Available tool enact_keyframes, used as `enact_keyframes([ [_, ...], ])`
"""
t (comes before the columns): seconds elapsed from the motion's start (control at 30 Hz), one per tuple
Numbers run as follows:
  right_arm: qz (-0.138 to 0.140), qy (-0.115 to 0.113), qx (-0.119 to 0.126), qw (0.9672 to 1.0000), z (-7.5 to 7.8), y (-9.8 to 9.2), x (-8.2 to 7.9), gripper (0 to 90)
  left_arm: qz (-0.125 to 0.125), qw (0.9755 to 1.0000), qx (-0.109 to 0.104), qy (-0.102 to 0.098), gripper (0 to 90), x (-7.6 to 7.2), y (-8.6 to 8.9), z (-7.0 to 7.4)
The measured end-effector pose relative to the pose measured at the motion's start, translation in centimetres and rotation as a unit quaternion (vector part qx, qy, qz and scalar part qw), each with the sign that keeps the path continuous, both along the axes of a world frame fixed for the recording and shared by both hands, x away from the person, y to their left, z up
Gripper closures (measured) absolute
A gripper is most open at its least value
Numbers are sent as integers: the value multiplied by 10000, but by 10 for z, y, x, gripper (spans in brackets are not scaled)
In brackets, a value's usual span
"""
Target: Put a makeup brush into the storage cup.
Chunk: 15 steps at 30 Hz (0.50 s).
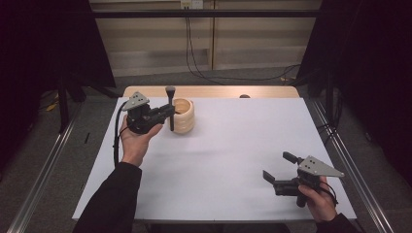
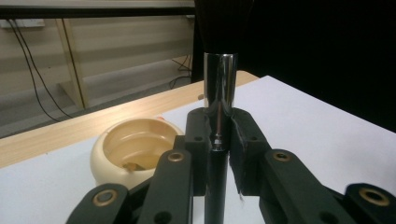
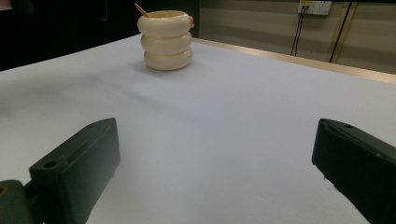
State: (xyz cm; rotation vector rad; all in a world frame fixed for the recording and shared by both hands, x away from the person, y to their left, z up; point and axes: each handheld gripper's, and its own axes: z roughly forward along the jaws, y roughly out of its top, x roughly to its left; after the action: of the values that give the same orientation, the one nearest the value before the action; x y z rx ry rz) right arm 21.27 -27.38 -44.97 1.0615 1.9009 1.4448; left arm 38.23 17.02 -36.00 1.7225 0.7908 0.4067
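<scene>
Left gripper (image 1: 167, 110) clamps an upright brush (image 1: 170, 104) just left of the cup (image 1: 183, 116). Right gripper (image 1: 278, 167) wide open, empty, near right over the table (image 1: 233, 145).

My table (image 1: 233, 160) is covered by a white sheet, with a strip of pale wood (image 1: 214, 91) showing along its far edge. A small dark thing (image 1: 244, 96) sits on that strip, too small to make out. Beyond it, black cables (image 1: 194, 53) hang down a beige wall from a socket (image 1: 191, 4) and trail across the grey floor (image 1: 233, 75). Metal rails (image 1: 350, 160) run along both sides.
</scene>
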Motion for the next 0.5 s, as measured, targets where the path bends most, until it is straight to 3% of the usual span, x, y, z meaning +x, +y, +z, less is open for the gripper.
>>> enact_keyframes([
  [0.07,-37,-28,-32,10000,0,0,0,4,87,9999,50,-7,788,3,0,0],
  [0.1,-40,-16,-30,10000,0,0,0,2,84,10000,-51,-6,788,5,-1,-1],
  [0.3,-88,-55,-36,9999,-1,0,0,2,247,9996,-94,-24,788,15,-1,0],
  [0.5,-120,-38,36,9999,-1,0,0,4,351,9993,-112,-66,788,26,-4,7],
])
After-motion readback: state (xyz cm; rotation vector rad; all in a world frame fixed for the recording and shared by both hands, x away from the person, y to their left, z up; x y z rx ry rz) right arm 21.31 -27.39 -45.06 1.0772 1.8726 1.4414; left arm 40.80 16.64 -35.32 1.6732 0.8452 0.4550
